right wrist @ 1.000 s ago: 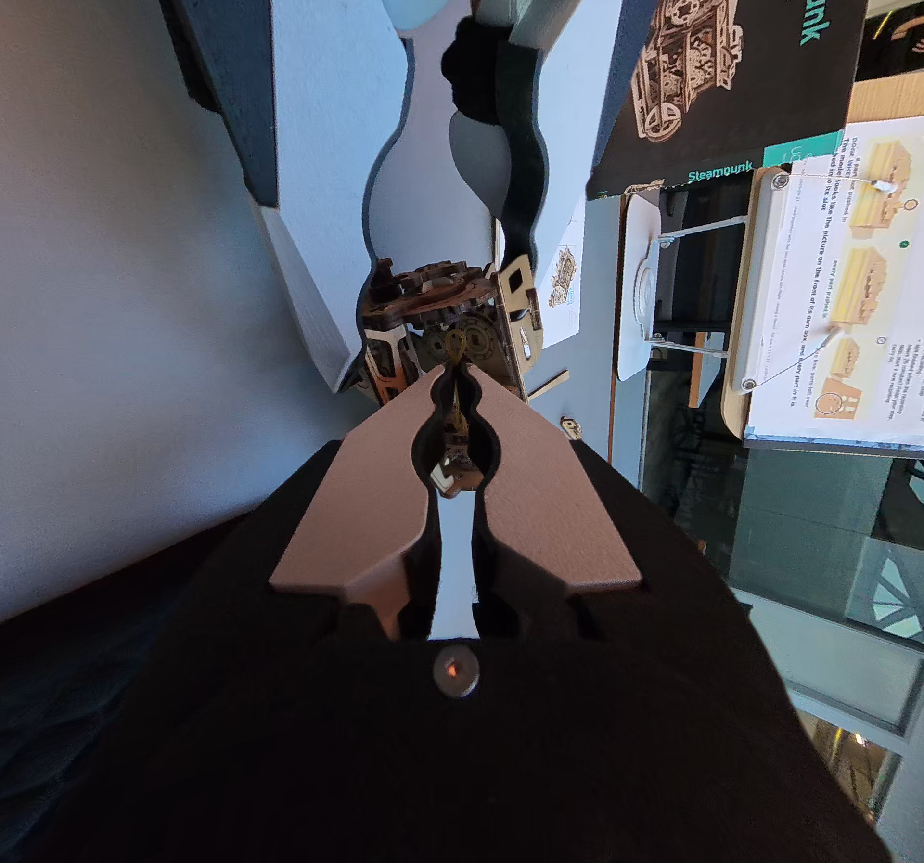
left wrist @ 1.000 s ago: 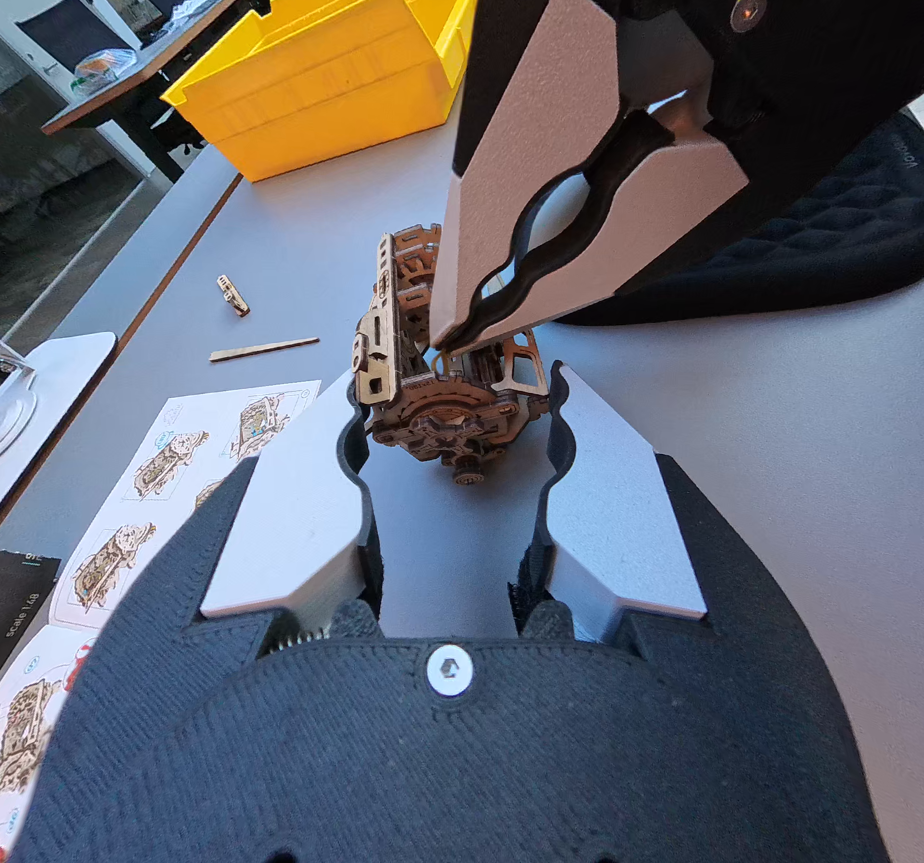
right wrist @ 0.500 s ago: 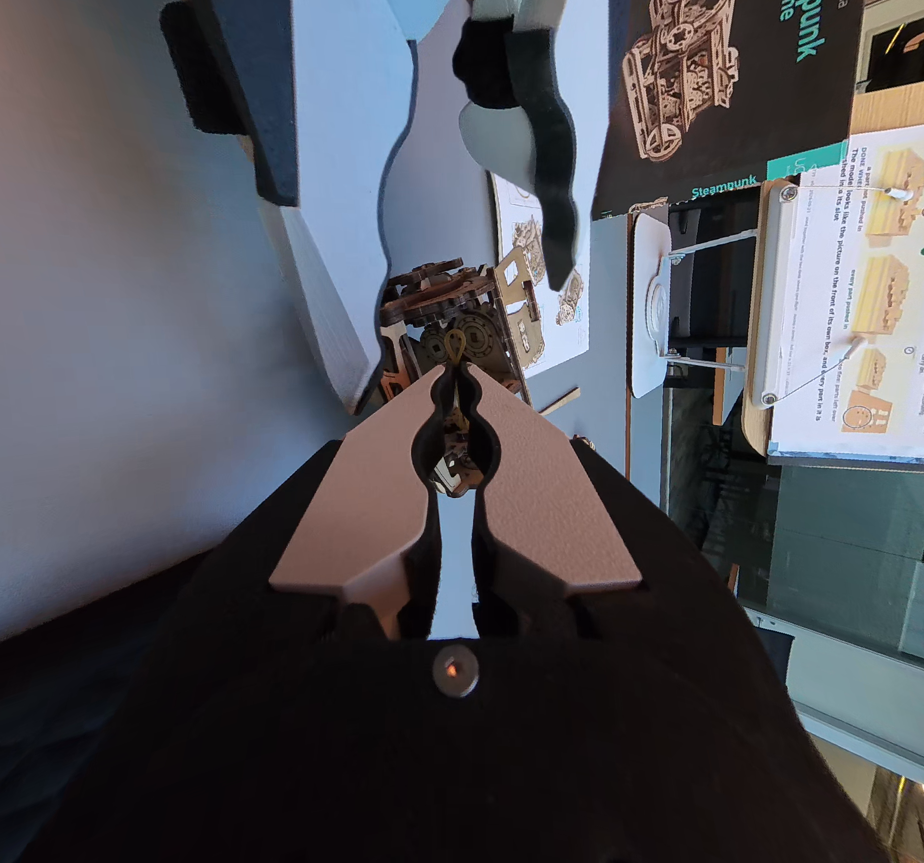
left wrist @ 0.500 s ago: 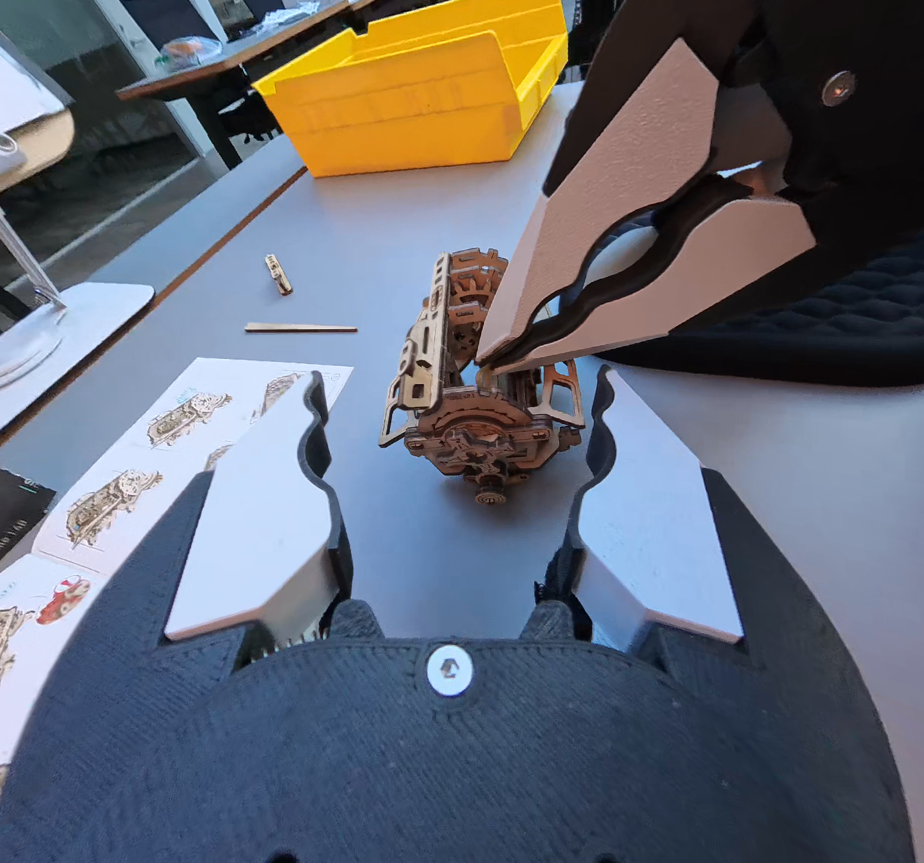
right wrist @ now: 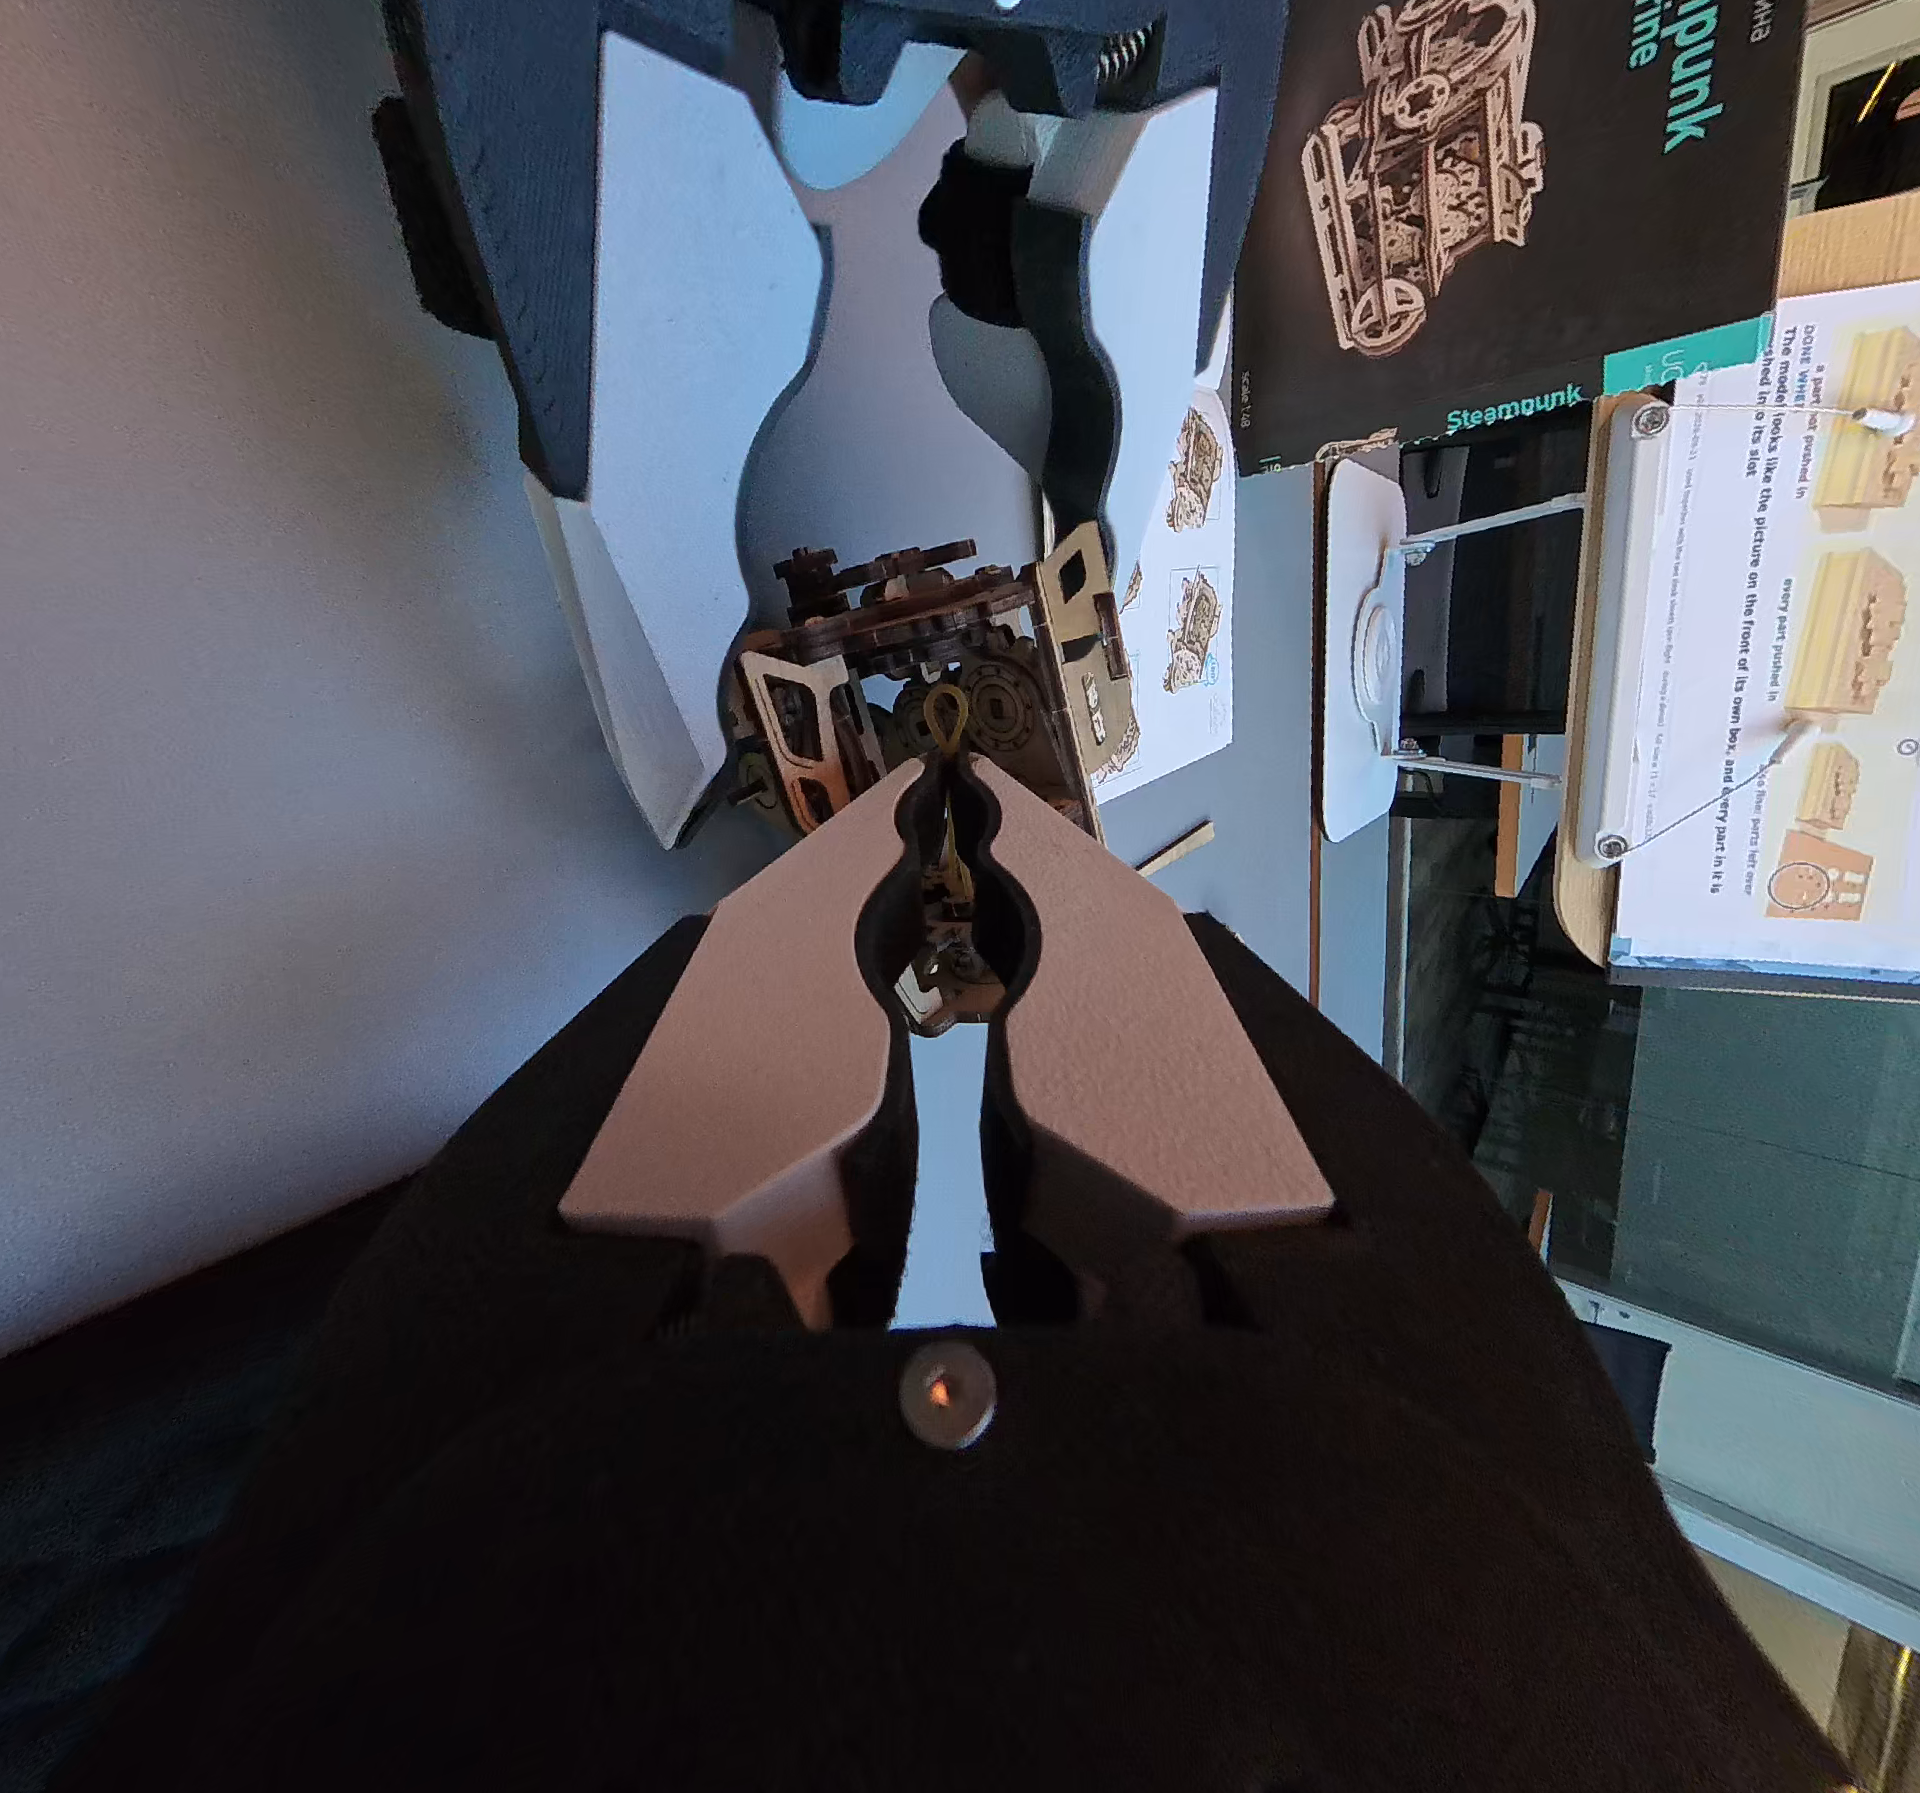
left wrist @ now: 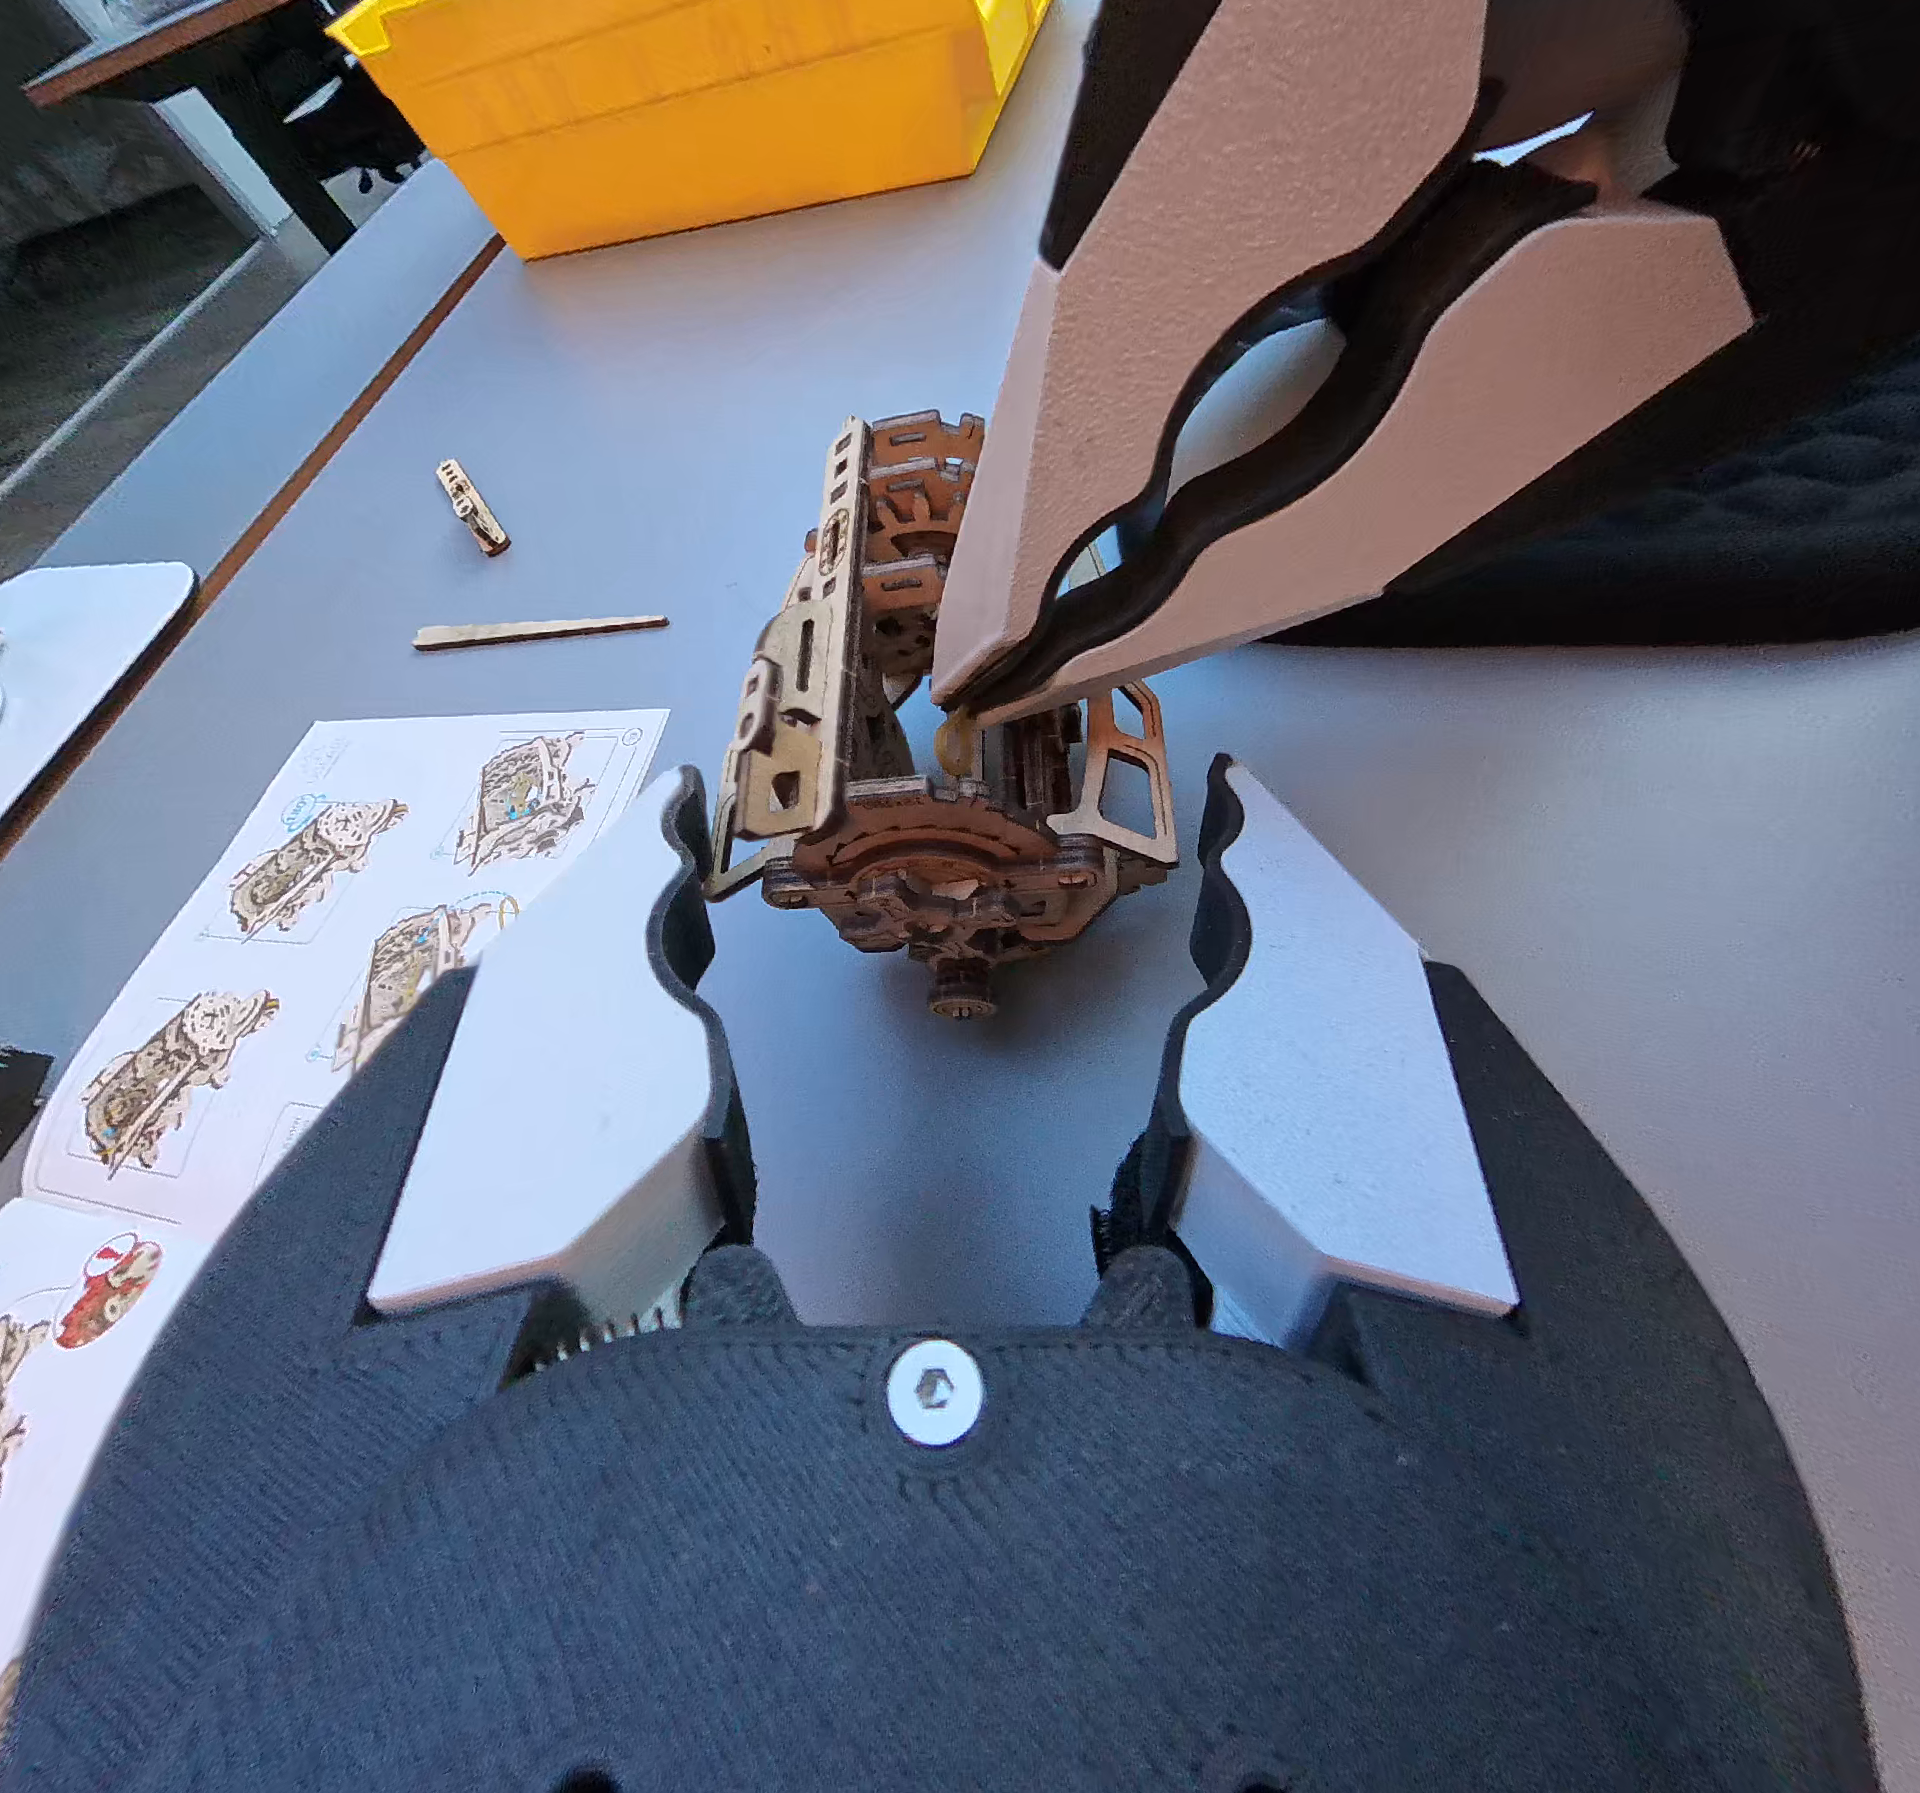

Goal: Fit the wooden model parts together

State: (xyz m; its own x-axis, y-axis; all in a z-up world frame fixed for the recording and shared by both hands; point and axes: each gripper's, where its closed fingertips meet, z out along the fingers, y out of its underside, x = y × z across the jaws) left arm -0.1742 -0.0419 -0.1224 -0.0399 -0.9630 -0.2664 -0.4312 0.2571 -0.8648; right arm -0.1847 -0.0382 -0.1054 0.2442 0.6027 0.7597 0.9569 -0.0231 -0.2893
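The partly built wooden model [left wrist: 935, 860] stands on the grey table [left wrist: 1558, 912]. My left gripper [left wrist: 956, 787] is open and empty, its fingers on either side of the model's near end without touching it. My right gripper [left wrist: 956, 694] comes down from the upper right and is shut on a thin yellowish rubber band [left wrist: 951, 741], whose loop hangs just over the model's top. In the right wrist view the right gripper [right wrist: 945, 767] pinches the band [right wrist: 943, 720] in front of the model [right wrist: 914, 642], with the left gripper [right wrist: 878, 683] beyond it.
A yellow bin [left wrist: 727, 60] stands at the back. An instruction sheet [left wrist: 343, 912], a wooden stick [left wrist: 540, 634] and a small wooden piece [left wrist: 473, 519] lie on the left. A black cushion [left wrist: 1714, 538] lies on the right. The kit box [right wrist: 1538, 133] and a card stand [right wrist: 1766, 652] are at the table's left edge.
My left gripper has opened wider and drawn back a little from the model. My right gripper stays shut on the band above the model.
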